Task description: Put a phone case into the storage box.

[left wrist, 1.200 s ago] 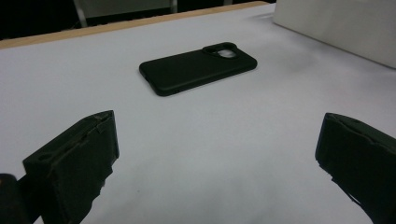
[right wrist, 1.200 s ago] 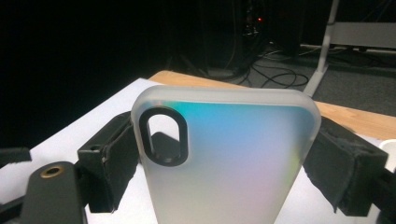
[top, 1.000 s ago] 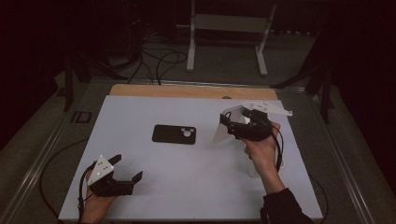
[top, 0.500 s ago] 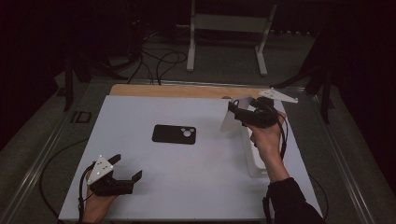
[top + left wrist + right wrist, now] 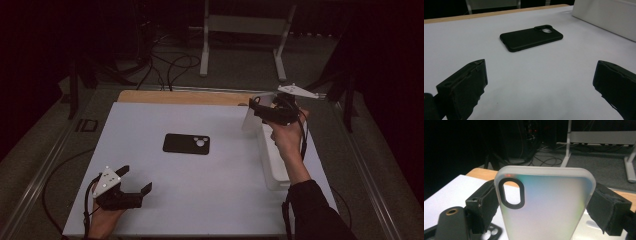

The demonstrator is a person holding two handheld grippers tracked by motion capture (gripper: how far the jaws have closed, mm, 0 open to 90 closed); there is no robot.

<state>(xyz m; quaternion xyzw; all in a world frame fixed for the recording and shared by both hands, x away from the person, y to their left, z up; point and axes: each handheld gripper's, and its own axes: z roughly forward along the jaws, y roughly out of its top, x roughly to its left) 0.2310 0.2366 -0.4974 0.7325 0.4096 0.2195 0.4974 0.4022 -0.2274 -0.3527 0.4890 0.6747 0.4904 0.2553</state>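
While the left gripper (image 5: 136, 192) rests at the near left corner of the table (image 5: 225, 200) with its jaws spread wide and nothing between them, the right gripper (image 5: 256, 111) has carried the translucent phone case (image 5: 544, 205) up and toward the far right over the last second. Its jaws clamp the case by its two long edges, camera cutout uppermost. The case now hangs clear of the surface, above the far end of the white bin (image 5: 272, 165). The black phone case (image 5: 186, 144) lies flat at table centre, unmoved. Judgement: the lift is complete; the held case is probably about to be moved or set down.
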